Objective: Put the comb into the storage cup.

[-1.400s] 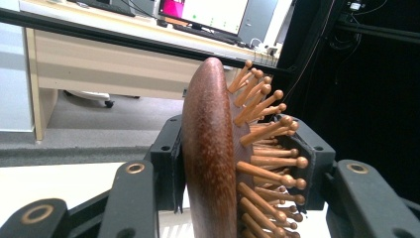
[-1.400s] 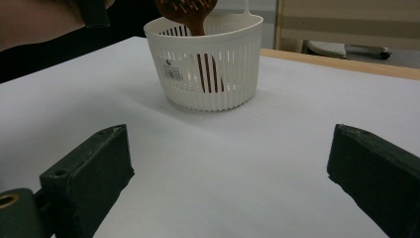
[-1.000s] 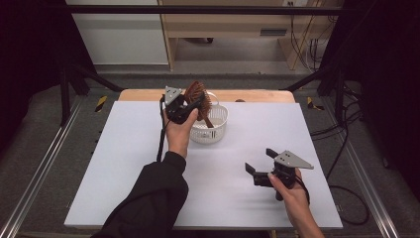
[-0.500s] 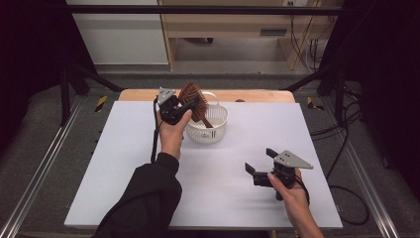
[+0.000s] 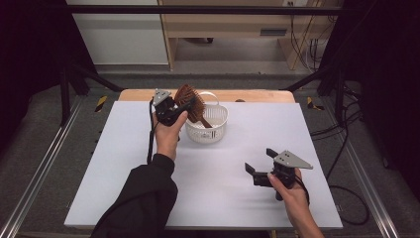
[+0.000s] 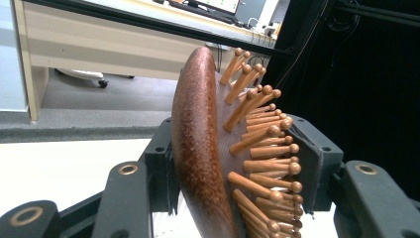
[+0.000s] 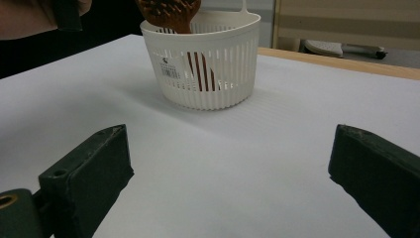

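A brown wooden hairbrush (image 5: 192, 100) with peg bristles stands tilted, its handle down inside a white slotted basket (image 5: 218, 113) at the table's far middle. My left gripper (image 5: 184, 105) is shut on the brush head. In the left gripper view one pad presses the brush's smooth back (image 6: 198, 148) and the other pad meets the bristle tips. My right gripper (image 5: 258, 159) hovers low over the near right of the table, open with nothing between its jaws. In the right gripper view (image 7: 230, 136) it faces the basket (image 7: 213, 74), with the brush (image 7: 168, 12) at the top.
The white table top (image 5: 124, 173) spreads around both hands. A wooden strip (image 5: 257, 95) runs along its far edge. Beyond stand a wooden desk and dark frame legs, with cables at the right.
My left hand has shifted slightly left with the hairbrush, leaning the brush head leftward over the basket's rim. The right hand has stayed where it was.
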The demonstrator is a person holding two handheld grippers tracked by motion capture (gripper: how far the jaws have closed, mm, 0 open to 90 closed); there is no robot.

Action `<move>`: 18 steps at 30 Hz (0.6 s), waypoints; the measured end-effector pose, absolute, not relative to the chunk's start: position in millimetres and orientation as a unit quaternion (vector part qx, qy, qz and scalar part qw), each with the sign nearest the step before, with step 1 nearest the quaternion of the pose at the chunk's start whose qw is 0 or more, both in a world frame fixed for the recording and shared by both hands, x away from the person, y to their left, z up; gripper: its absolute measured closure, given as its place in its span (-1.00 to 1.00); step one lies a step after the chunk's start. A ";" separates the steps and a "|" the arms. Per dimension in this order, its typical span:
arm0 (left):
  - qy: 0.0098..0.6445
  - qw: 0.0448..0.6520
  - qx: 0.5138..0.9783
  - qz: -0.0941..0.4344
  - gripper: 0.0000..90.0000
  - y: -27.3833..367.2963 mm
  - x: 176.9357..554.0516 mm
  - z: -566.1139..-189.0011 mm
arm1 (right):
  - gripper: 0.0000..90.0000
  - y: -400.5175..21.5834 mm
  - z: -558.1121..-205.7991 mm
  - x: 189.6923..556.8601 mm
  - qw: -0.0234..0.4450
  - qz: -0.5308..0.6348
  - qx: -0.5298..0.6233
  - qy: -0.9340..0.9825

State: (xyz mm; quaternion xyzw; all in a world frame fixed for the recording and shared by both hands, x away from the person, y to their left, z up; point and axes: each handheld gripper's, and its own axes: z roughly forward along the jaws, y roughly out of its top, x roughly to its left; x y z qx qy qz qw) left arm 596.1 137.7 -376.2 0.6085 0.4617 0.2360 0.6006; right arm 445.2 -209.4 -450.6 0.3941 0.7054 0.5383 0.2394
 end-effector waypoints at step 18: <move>0.466 0.598 0.609 0.235 -0.03 144.2 598.5 -379.6 | -0.93 -209.2 -450.6 445.2 0.237 0.539 0.394 0.706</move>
